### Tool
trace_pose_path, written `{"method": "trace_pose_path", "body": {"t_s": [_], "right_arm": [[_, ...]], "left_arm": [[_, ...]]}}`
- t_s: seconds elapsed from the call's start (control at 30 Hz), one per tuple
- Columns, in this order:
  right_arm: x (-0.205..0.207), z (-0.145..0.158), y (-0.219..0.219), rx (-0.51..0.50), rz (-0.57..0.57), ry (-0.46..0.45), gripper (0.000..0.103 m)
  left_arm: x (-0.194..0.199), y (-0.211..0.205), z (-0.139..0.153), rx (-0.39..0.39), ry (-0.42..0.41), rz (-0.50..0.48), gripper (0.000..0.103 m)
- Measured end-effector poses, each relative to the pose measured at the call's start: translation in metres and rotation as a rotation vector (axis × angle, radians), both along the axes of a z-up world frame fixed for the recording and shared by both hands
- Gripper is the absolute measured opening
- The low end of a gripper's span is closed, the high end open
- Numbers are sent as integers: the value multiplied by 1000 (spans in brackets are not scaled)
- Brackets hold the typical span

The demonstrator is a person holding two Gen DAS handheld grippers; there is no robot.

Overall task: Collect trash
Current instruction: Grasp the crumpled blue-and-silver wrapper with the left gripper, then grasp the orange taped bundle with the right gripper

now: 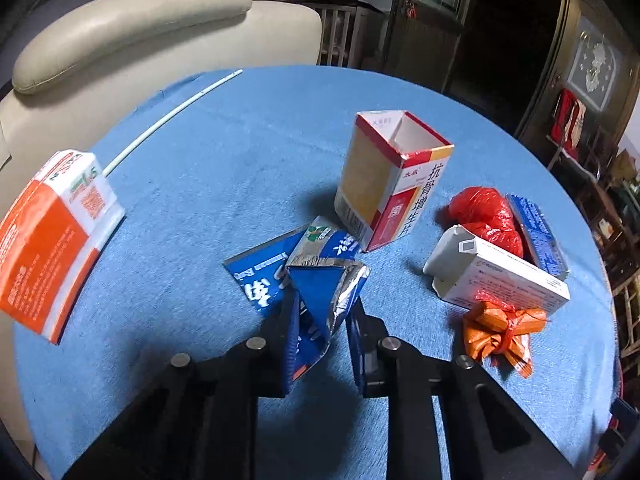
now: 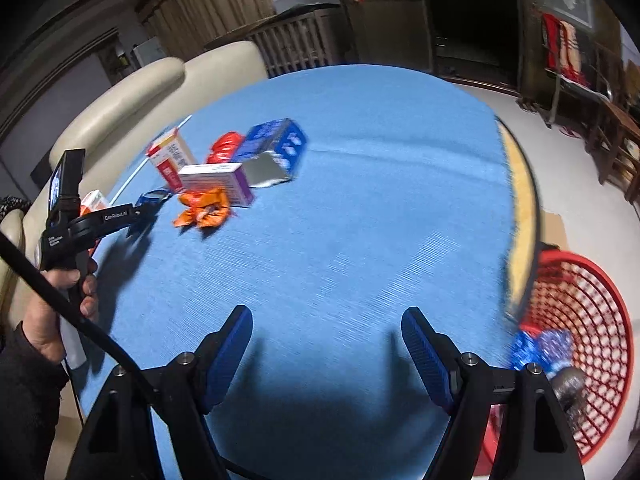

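- Crushed blue foil-lined carton [image 1: 320, 280]: lower centre of frame, on blue tablecloth [image 1: 240, 168]; light, crumpled, slippery foil.
- Left gripper [image 1: 322, 320]: clamped on carton's folded edge.
- Right gripper [image 2: 327, 344]: apart, empty.

Both wrist cameras look steeply down along their fingers at the round blue-clothed table [image 1: 240, 168]. The left sits close. Both show the upright red-and-white carton [image 1: 390, 184].

cloth [image 1: 240, 168]: matt woven | wrapper [image 1: 320, 280]: glossy foil | basket [image 2: 580, 320]: plastic
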State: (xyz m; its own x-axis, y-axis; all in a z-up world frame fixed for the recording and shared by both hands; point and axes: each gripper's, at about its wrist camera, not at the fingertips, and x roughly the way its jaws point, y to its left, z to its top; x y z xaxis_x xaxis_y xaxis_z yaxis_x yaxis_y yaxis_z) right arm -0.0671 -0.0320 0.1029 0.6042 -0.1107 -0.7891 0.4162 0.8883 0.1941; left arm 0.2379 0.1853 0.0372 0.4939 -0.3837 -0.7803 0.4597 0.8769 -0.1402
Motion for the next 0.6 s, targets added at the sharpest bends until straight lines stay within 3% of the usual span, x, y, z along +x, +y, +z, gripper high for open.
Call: {"method": "trace_pose_path", "body": {"t_s": [0.33, 0.6], "right_arm": [[84, -8, 41, 28, 134, -32, 80], [150, -23, 49, 65, 103, -15, 79]], "left_arm": [[-30, 40, 0, -44, 9, 38, 19], [-50, 48, 7, -49, -1, 30, 19]]}}
